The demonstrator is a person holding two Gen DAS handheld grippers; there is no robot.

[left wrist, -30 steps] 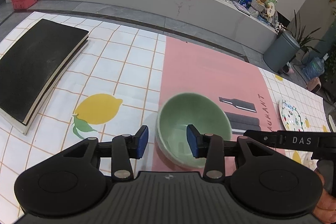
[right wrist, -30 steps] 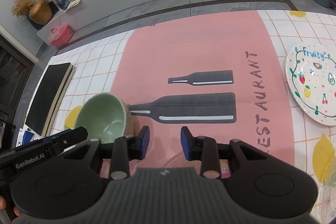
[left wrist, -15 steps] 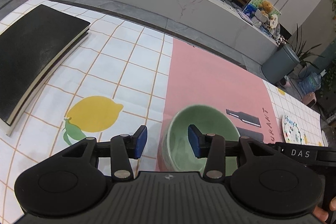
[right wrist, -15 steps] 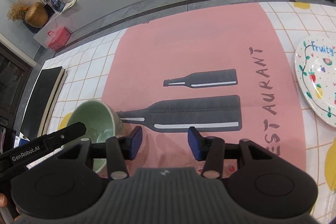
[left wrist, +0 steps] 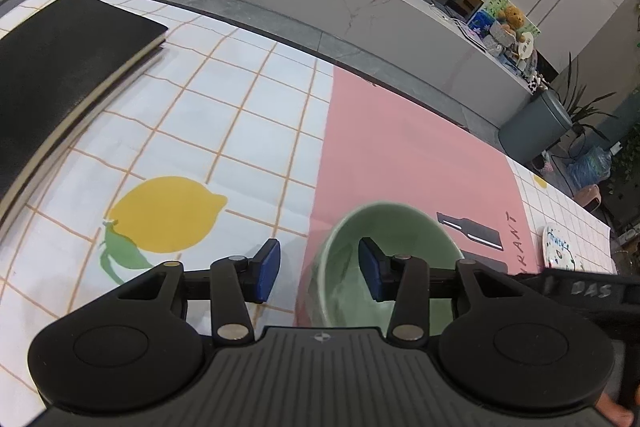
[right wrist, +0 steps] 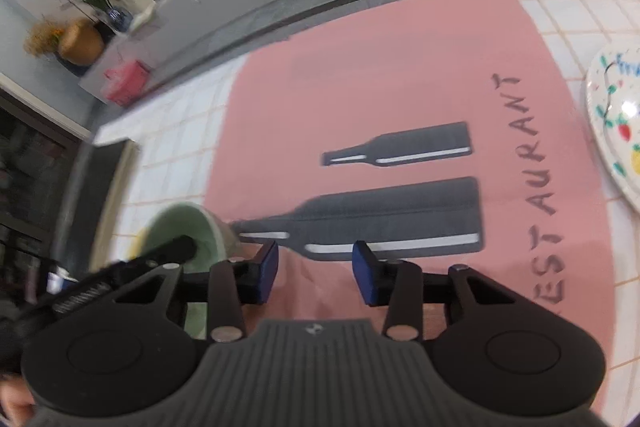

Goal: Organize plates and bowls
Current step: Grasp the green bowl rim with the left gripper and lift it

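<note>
We count one green bowl (left wrist: 390,259) and one fruit-patterned plate (right wrist: 616,131) on the tablecloth. We also see one black notebook (left wrist: 60,67). Two grippers, the left gripper (left wrist: 319,269) and the right gripper (right wrist: 315,271), complete our tally.

Two close wrist views angled down, sharing green bowl (left wrist: 384,259)

The left hand-held gripper (left wrist: 319,269) straddles the green bowl's (left wrist: 404,227) near rim (jaws closing, pads not pressing)
</note>
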